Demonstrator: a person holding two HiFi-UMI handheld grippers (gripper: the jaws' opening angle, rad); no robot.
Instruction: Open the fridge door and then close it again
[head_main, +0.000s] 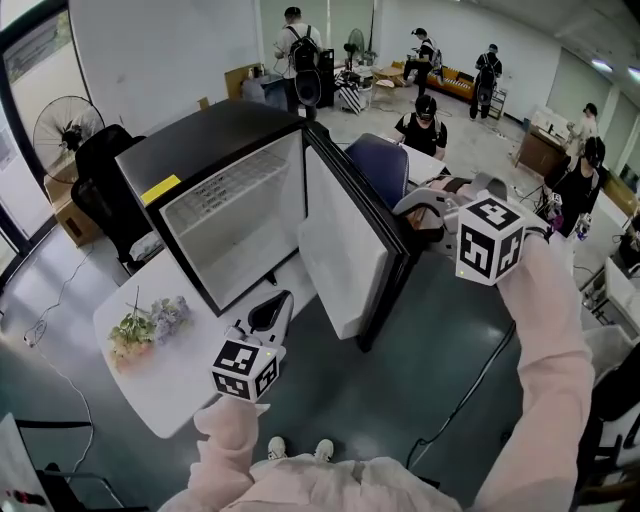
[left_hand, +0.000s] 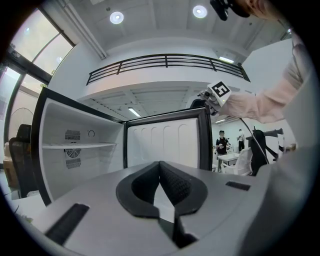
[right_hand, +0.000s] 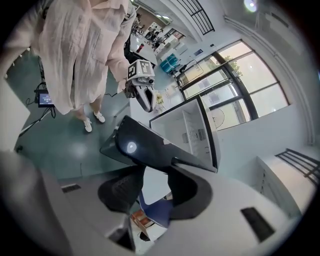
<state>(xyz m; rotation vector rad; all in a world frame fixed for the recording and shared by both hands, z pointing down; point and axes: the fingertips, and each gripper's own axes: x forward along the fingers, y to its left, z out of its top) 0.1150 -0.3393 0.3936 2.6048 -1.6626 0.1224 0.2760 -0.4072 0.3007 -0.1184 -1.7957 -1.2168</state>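
Observation:
A small black fridge (head_main: 200, 160) stands on a white table with its door (head_main: 340, 250) swung wide to the right, showing the white inside and one shelf (left_hand: 75, 146). My right gripper (head_main: 428, 222) is at the door's top outer corner. In the right gripper view its jaws (right_hand: 152, 172) stand apart, tips against the black outer face of the door (right_hand: 150, 145), with nothing pinched between them. My left gripper (head_main: 275, 310) hovers low in front of the open fridge, over the table's edge. Its pads meet at the tips (left_hand: 160, 165), so it is shut and holds nothing.
A bunch of flowers (head_main: 145, 325) lies on the white table (head_main: 180, 390) left of my left gripper. A blue chair (head_main: 378, 165) stands behind the door, and a black chair (head_main: 105, 190) and a fan (head_main: 65, 125) at the left. A cable (head_main: 470, 390) crosses the floor. Several people stand at the back.

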